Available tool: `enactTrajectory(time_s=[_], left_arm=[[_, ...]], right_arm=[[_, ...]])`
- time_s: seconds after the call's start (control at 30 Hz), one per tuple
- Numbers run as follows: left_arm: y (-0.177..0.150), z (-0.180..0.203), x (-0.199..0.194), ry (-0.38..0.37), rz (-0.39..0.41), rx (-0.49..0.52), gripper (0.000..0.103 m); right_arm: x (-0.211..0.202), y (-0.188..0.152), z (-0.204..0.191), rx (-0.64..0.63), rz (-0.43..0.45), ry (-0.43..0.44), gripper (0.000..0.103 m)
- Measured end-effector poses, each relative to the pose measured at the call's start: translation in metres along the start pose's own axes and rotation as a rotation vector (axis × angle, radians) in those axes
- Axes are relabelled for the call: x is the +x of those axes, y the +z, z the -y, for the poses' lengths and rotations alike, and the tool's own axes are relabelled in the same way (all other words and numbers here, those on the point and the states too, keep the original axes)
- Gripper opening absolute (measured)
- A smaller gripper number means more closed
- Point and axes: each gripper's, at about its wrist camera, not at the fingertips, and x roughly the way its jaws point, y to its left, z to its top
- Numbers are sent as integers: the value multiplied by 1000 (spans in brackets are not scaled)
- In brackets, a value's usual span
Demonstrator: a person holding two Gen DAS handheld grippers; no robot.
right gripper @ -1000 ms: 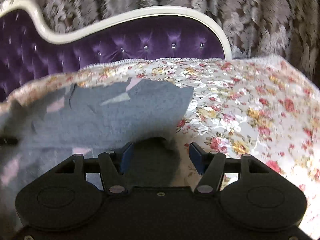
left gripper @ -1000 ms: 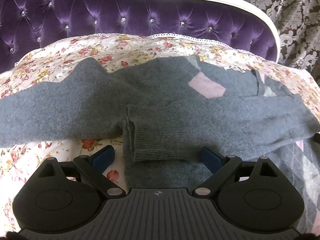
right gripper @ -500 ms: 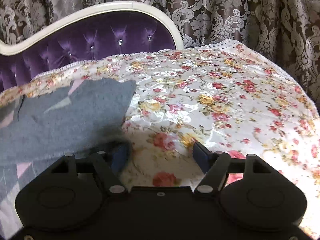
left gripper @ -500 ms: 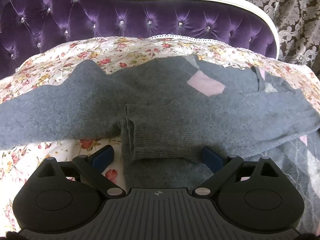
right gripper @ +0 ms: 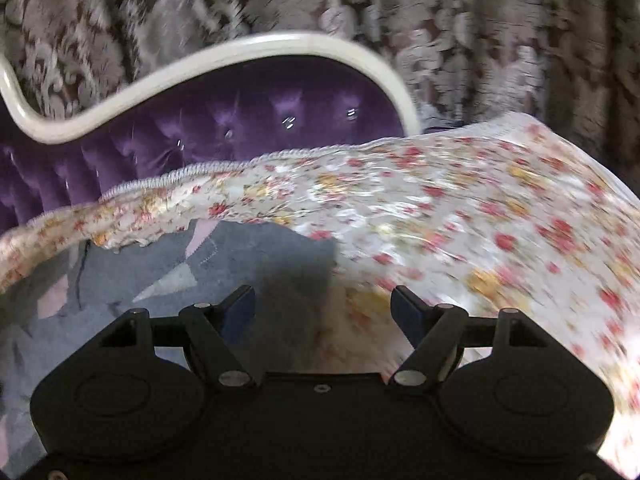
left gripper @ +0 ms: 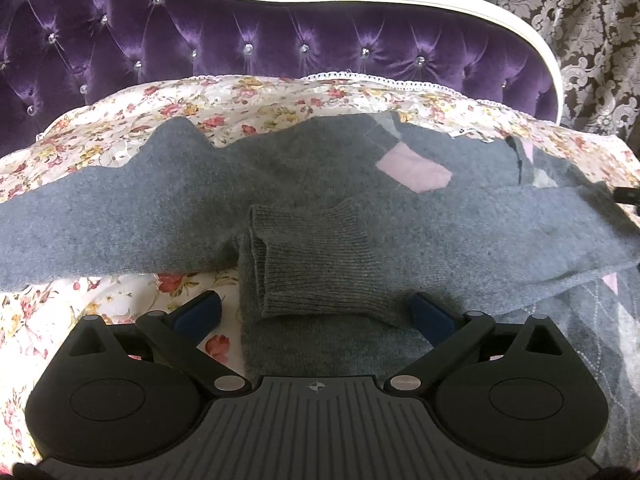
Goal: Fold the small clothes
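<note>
Sweater (left gripper: 320, 200) flat on floral cover (left gripper: 120, 120) | left gripper (left gripper: 316, 312) jaws wide, ribbed cuff (left gripper: 316, 264) between fingertips | right gripper (right gripper: 322, 308) jaws wide, empty, at sweater's right edge; view blurred

Both wrist views face headboard (left gripper: 280, 40), sharing sweater (right gripper: 240, 248).

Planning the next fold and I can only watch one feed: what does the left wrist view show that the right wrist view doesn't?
Only the left wrist view shows the ribbed cuff of the sleeve folded across the grey sweater, sitting between the open jaws of the left gripper, plus the other sleeve stretched out leftward. Only the right wrist view, which is blurred, shows the sweater's right-hand edge and the bare floral cover beyond it, with the right gripper open. Both show the sweater's pink patches and the purple headboard.
</note>
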Motion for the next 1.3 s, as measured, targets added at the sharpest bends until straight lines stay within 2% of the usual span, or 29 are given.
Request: enactTrajectory(time_s=[0.13,0.2,0.23,0.3,0.43,0.53,0.67,0.73,0.87,1.0,1.2,1.3], left_arm=[[0,-1,-1,-6,2,4,103],[0,-1,-1,-7,2,6,103],[0,-1,-1,-8,2,9,102],[0,-1,-1,-11,3,3,102],[-3,-6,-4,-37,29,-19,102],[-5,-14,-11,-74,47,-52,102],[-9,-35,-25,-92,64,-166,102],[-11,-46,-35,-85,70,-184,101],[-16,-78,-52,-47,61,-199,102],[-23,-124,-70,32,79,-290,101],[-25,-196,-81,171,101,-434,101],[-27,-233,-77,194,102,-536,100]], right_arm=[[39,5,-9,-10,-69,-20,77],[55,4,-3,-7,-104,-103,79],[58,2,3,3,-98,-134,85],[58,1,14,39,-93,-174,86],[50,4,19,50,-96,-194,86],[25,5,13,41,-36,-201,86],[-21,-1,-7,27,44,-67,91],[-43,-10,-23,-16,57,29,101],[-79,-36,-55,-86,66,189,102],[-97,-59,-77,-58,40,331,102],[-106,-83,-98,-45,6,437,102],[-109,-89,-103,-29,-12,461,102]])
